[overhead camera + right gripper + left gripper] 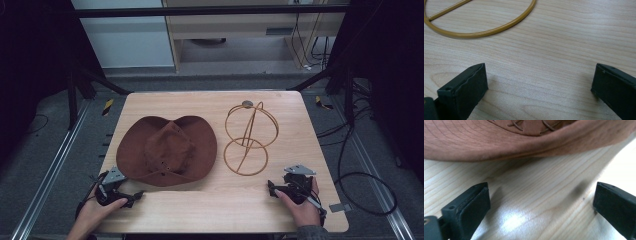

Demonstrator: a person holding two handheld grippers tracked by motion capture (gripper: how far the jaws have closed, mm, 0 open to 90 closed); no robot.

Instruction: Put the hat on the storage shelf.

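- Jaws on both grippers stand wide apart with bare wood between them, holding nothing.
- On the table [280, 210], the hat [167, 150] lies crown up on the left half, its brim flat on the wood along most of the edge. In the left gripper view the near brim [524, 142] lifts a little off the surface, leaving a shadowed gap.
- I judge the hat light and soft: brown suede-like felt that will bend and sag if pinched at one point. The raised near brim looks like the easiest place to slide a jaw under; a second hold on the brim's far side would keep it from drooping.
- To the right of the hat, just beside it, stands the wire stand [248, 137]: a flat base ring [486, 31] on the table and an upright hoop frame above. It looks stiff, thin, light and easy to tip or slide, so I expect it needs steadying at the base ring.
- Left gripper [134, 196] rests low at the table's near left corner, the hand [95, 210] behind it, pointing right and slightly forward toward the brim, close to it but not touching.
- Right gripper [271, 188] sits near the front right, hand [302, 205] wrapped round it, aimed left toward the base ring, near it but apart.
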